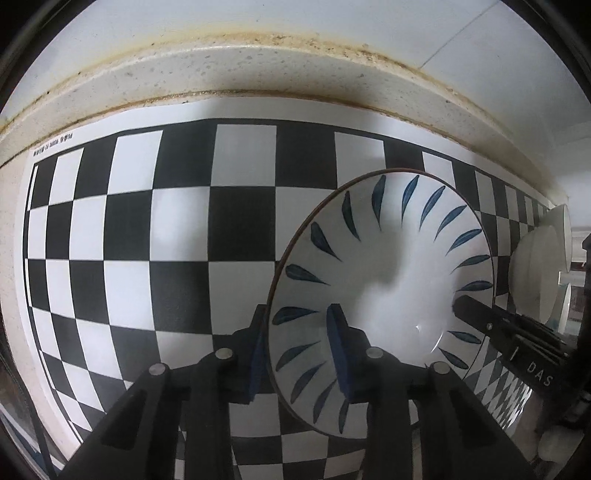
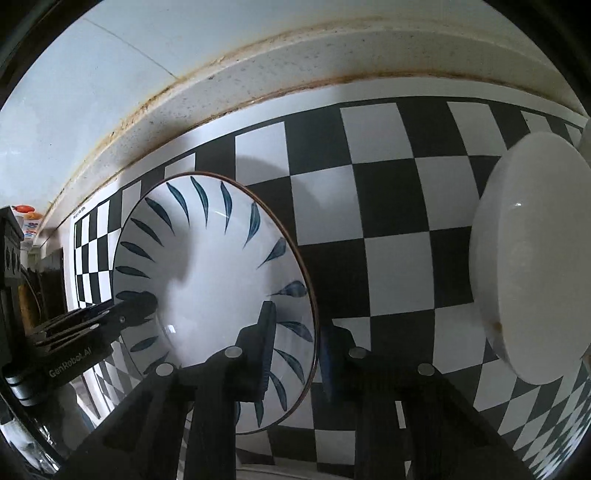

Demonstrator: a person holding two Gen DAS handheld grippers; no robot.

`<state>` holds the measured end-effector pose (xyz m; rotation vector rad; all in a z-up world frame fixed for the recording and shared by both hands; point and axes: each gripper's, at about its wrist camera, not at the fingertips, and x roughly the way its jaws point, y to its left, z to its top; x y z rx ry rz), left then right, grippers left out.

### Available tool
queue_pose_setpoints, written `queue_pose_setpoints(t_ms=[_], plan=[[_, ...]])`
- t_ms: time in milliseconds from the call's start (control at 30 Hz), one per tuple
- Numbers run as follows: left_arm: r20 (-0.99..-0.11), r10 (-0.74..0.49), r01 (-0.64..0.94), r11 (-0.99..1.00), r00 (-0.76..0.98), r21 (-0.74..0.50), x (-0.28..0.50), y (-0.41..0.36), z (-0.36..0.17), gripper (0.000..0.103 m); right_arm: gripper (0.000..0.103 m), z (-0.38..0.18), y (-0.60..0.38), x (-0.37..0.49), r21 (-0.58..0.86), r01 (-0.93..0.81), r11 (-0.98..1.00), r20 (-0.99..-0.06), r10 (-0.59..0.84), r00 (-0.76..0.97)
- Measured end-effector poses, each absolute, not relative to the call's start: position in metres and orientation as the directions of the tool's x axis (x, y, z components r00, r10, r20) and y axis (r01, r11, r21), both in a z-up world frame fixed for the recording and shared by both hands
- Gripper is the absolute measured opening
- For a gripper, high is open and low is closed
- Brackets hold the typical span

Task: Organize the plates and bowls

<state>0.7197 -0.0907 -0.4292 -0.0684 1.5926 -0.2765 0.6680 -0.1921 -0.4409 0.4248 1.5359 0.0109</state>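
Both grippers, left [image 1: 300, 350] (marked GenRobot.AI) and right [image 2: 295, 350], straddle the leaf-patterned bowl [image 1: 384, 280].

A black-and-white checkerboard sheet [image 1: 177, 229] lies on a speckled counter [image 1: 229, 70] against a tiled wall [image 1: 332, 14].

Light: dim, cool, from overhead.
Shadows: soft grey patches on the checkered mat [image 1: 177, 229] and inside the leaf-patterned bowl [image 1: 391, 258].
Glare: small glints on the white plate [image 2: 524, 258].
Distortion: strong fisheye bending, black vignette corners.
Focus: edges slightly soft.
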Motion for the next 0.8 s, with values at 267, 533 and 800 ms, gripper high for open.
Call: queue_pose_setpoints(t_ms=[267, 533, 800], plan=[[-0.978, -0.21, 0.14, 0.968, -0.017, -0.21, 0.713, -0.092, -0.419, 0.027, 0.02, -0.431, -0.192, 0.664, 0.263, 0.238, 0.935, -0.965, 0.255, 0.064], [-0.978, -0.206, 0.157, 0.967, 0.017, -0.201, 0.696, -0.099, -0.399, 0.027, 0.019, -0.416, -0.181, 0.657, 0.25, 0.207, 0.946, -0.968, 0.237, 0.088], [-0.973, -0.221, 0.168, 0.964, 0.064, -0.207, 0.676, -0.095, -0.374, 0.027, 0.018, -0.392, -0.188, 0.639, 0.279, 0.202, 0.939, -0.958, 0.256, 0.132]])
